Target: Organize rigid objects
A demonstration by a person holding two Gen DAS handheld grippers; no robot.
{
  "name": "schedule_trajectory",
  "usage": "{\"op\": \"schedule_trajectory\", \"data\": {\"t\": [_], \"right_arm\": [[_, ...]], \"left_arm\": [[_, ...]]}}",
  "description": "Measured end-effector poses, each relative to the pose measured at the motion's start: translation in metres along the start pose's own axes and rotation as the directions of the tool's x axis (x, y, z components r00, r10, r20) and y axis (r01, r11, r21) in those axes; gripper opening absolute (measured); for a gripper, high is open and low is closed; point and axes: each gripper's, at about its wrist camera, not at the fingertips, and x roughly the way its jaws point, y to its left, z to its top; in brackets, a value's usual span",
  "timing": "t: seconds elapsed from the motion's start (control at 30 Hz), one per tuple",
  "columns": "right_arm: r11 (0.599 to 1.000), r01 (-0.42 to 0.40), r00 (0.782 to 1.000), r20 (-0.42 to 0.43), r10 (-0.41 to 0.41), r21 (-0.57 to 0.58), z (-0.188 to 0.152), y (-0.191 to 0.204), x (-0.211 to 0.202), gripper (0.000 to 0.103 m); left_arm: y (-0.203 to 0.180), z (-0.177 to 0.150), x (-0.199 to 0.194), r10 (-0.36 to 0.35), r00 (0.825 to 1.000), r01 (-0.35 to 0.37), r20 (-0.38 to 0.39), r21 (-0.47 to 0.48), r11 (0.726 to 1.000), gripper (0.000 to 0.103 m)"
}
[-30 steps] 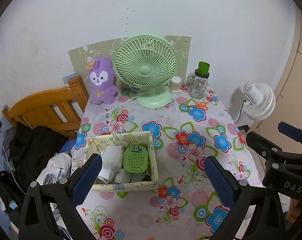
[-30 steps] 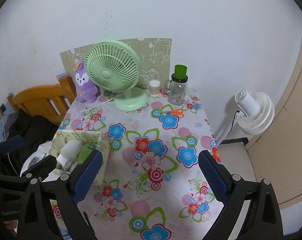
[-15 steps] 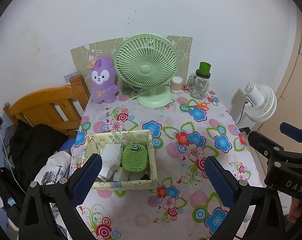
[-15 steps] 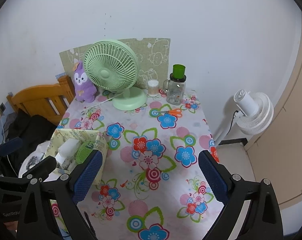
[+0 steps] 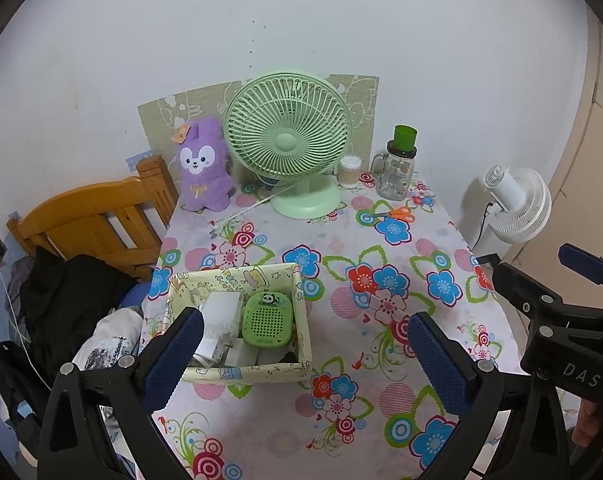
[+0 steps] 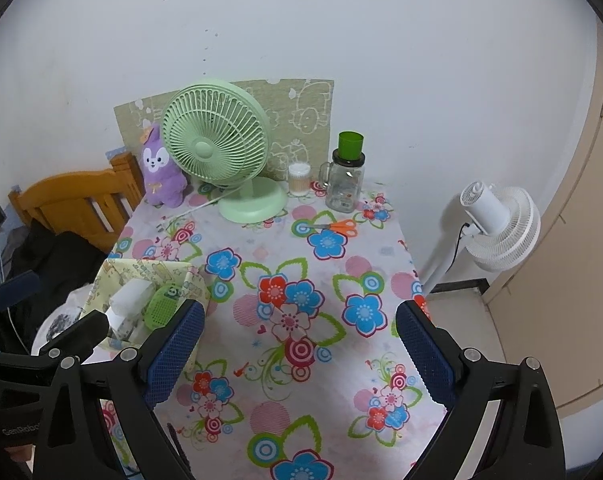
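Note:
A yellow patterned box sits at the table's front left and holds a green perforated speaker and white items. The box also shows in the right wrist view. Orange scissors lie at the back right, and they show in the right wrist view too. My left gripper is open and empty above the table's front, near the box. My right gripper is open and empty above the table's front middle.
A green desk fan, a purple plush rabbit, a cotton swab jar and a glass mug with a green lid stand along the back. A wooden bed frame is left; a white floor fan is right.
Both grippers have drawn back and up slightly from the table; the view widens a little. Both stay open and empty. Nothing on the table has moved.

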Motion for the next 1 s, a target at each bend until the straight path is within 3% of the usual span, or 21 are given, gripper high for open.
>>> {"op": "schedule_trajectory", "data": {"t": [1.0], "right_arm": [[1.000, -0.006, 1.000, 0.020, 0.006, 0.001, -0.0006, 0.0005, -0.0060, 0.098]], "left_arm": [[0.0000, -0.0034, -0.0082, 0.013, 1.000, -0.013, 0.015, 0.001, 1.000, 0.103]]}}
